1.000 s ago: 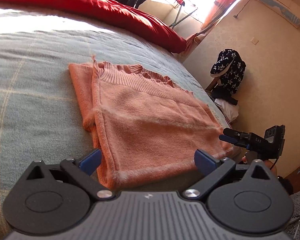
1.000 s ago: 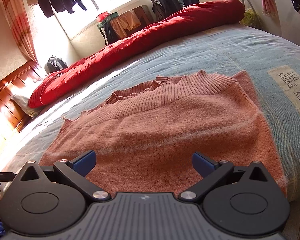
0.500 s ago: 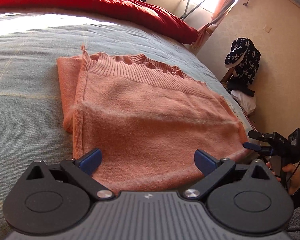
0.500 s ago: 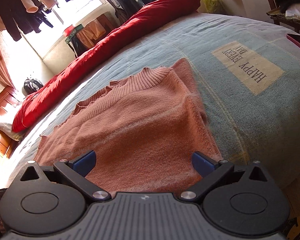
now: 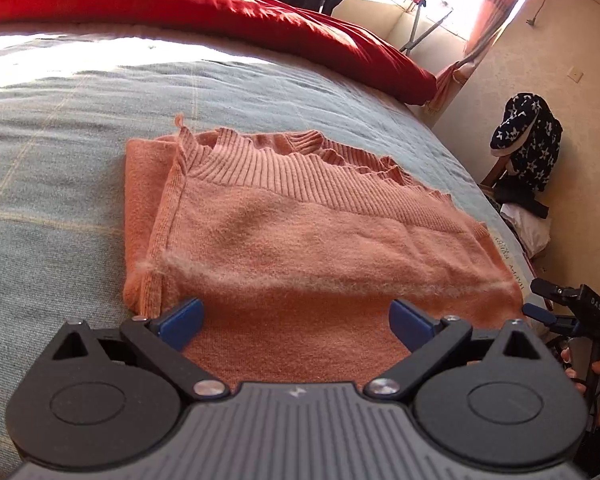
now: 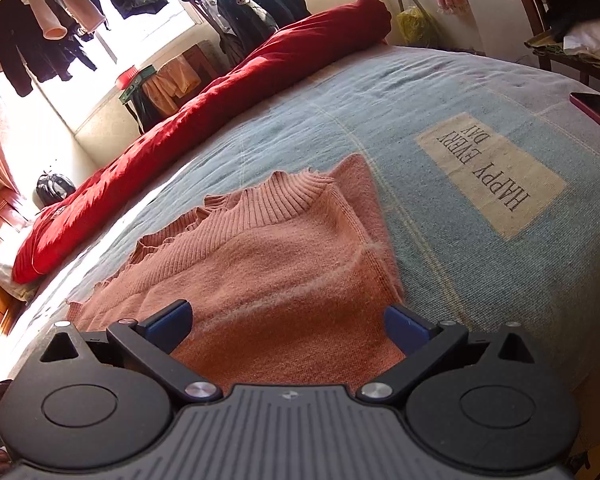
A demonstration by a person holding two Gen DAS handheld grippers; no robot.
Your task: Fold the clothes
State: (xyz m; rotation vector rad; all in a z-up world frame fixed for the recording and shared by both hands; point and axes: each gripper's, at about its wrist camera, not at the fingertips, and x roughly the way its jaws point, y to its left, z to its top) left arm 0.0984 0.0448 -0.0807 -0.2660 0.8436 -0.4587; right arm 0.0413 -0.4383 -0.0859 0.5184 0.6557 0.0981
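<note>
A salmon-pink knit sweater (image 5: 300, 236) lies folded flat on the blue-grey bedspread (image 5: 60, 152), ribbed hem at the far side. My left gripper (image 5: 296, 322) hovers open over its near edge, blue pads wide apart, nothing between them. In the right wrist view the same sweater (image 6: 276, 264) fills the middle, and my right gripper (image 6: 288, 326) is open above its near right corner. The right gripper (image 5: 556, 308) also shows at the right edge of the left wrist view, held by a hand beside the bed.
A red duvet (image 5: 220, 12) lies rolled along the far side of the bed. The bedspread has a cream "HAPPY EVERY DAY" patch (image 6: 488, 172). A chair with dark star-print clothing (image 5: 528, 140) stands by the wall. Clothes hang on a rack (image 6: 260, 0) at the window.
Both grippers have moved in over the sweater's near edge, the left swinging rightward, the right swinging toward the sweater's right side. The sweater has not moved.
</note>
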